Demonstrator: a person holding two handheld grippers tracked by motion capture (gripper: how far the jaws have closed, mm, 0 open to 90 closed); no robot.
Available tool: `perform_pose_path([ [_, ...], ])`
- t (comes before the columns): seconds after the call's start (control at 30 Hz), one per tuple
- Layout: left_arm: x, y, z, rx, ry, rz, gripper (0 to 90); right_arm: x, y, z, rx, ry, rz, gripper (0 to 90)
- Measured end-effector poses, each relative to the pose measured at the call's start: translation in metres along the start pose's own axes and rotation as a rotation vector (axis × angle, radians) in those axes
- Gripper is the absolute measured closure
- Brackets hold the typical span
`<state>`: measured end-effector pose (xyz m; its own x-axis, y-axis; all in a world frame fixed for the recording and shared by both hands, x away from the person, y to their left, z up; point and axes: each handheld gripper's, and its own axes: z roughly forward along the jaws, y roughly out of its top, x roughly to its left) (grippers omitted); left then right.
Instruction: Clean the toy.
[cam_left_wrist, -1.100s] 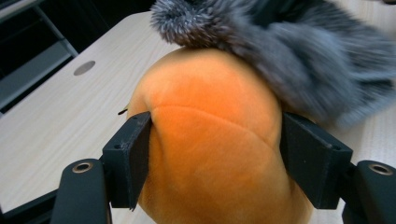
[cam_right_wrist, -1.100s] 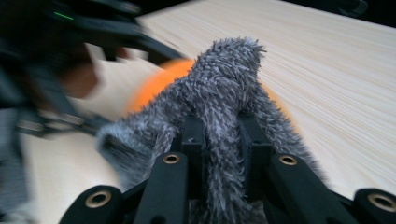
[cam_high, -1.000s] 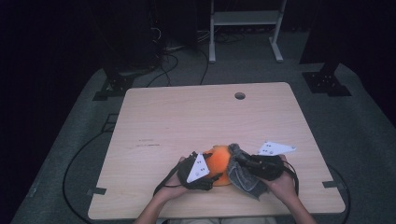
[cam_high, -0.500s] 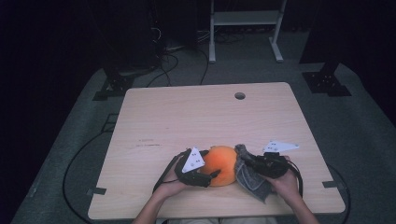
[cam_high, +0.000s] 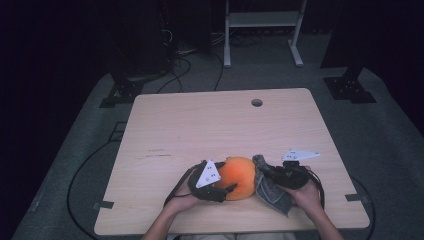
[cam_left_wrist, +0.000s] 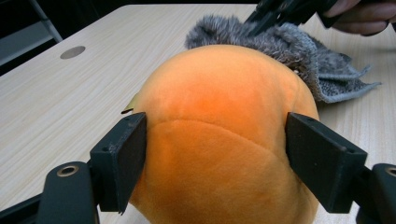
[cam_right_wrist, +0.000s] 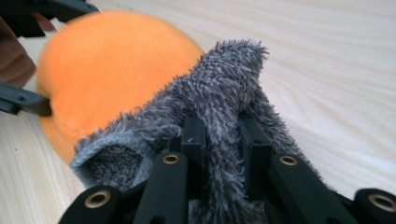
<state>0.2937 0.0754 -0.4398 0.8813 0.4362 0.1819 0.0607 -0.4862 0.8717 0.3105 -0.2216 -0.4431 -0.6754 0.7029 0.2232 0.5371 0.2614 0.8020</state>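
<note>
An orange plush ball (cam_high: 241, 176) rests on the table near the front edge. My left gripper (cam_high: 226, 177) holds it from the left. In the left gripper view its pads (cam_left_wrist: 123, 154) press both flanks of the ball (cam_left_wrist: 219, 93); the jaws have just been opening a little with the ball still between them. My right gripper (cam_high: 264, 173) is shut on a fold of grey furry cloth (cam_high: 272, 195), which leans against the ball's right side. In the right gripper view the cloth (cam_right_wrist: 224, 84) is pinched between the jaws (cam_right_wrist: 219, 135), and the ball (cam_right_wrist: 116, 60) lies just beyond.
The light wooden table (cam_high: 210, 125) has a round cable hole (cam_high: 256, 102) at its far side. Black cables and a white stand (cam_high: 260, 20) are on the dark floor behind it. A tail of the cloth reaches towards the table's front edge.
My right gripper has pulled the grey cloth off the top of the ball, down and to the right. More of the orange ball is now uncovered. The left hand has stayed put.
</note>
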Motion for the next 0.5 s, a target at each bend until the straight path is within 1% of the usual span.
perform_pose_path([
  [0.03,0.000,0.000,0.000,0.000,-0.002,0.002,22.6,0.004,0.002,-0.003,-0.019,-0.001,-0.015,74.5],
  [0.07,0.000,0.000,0.000,0.000,-0.002,0.002,22.6,0.014,0.009,-0.009,-0.083,0.040,-0.050,74.3],
  [0.1,0.000,0.000,0.000,0.001,-0.001,0.000,22.6,0.018,0.012,-0.010,-0.096,0.052,-0.065,74.2],
  [0.13,0.001,0.000,0.000,-0.001,-0.003,0.001,22.4,0.021,0.013,-0.008,-0.088,0.052,-0.083,74.2],
  [0.17,0.001,0.000,0.000,-0.001,-0.003,0.001,21.3,0.022,0.013,-0.005,-0.068,0.049,-0.096,74.2],
  [0.2,0.003,0.002,-0.002,-0.009,-0.012,-0.012,19.6,0.021,0.011,-0.002,-0.053,0.045,-0.100,74.3],
  [0.23,0.005,0.003,-0.004,-0.013,-0.020,-0.023,18.1,0.019,0.009,-0.001,-0.050,0.046,-0.092,74.3],
  [0.27,0.005,0.003,-0.004,-0.013,-0.020,-0.023,16.4,0.019,0.009,-0.001,-0.050,0.046,-0.092,74.3],
  [0.3,0.009,0.005,-0.006,-0.010,-0.019,-0.048,14.2,0.017,0.007,-0.002,-0.045,0.044,-0.090,74.3],
  [0.33,0.009,0.005,-0.006,-0.010,-0.019,-0.048,11.8,0.017,0.007,-0.002,-0.045,0.044,-0.090,74.3],
  [0.37,0.013,0.005,-0.008,-0.004,-0.006,-0.072,10.2,0.016,0.005,-0.004,-0.038,0.035,-0.100,74.3],
  [0.4,0.013,0.005,-0.008,-0.004,-0.006,-0.072,9.0,0.016,0.005,-0.004,-0.038,0.035,-0.100,74.3],
  [0.43,0.015,0.004,-0.008,0.005,-0.007,-0.101,9.0,0.016,0.004,-0.004,-0.036,0.038,-0.094,74.3],
  [0.47,0.016,0.003,-0.007,0.016,-0.007,-0.115,7.4,0.014,0.003,-0.005,-0.035,0.045,-0.091,74.3],
  [0.5,0.019,0.002,-0.005,0.041,-0.009,-0.156,4.3,0.014,0.001,-0.005,-0.029,0.041,-0.095,74.2],
])
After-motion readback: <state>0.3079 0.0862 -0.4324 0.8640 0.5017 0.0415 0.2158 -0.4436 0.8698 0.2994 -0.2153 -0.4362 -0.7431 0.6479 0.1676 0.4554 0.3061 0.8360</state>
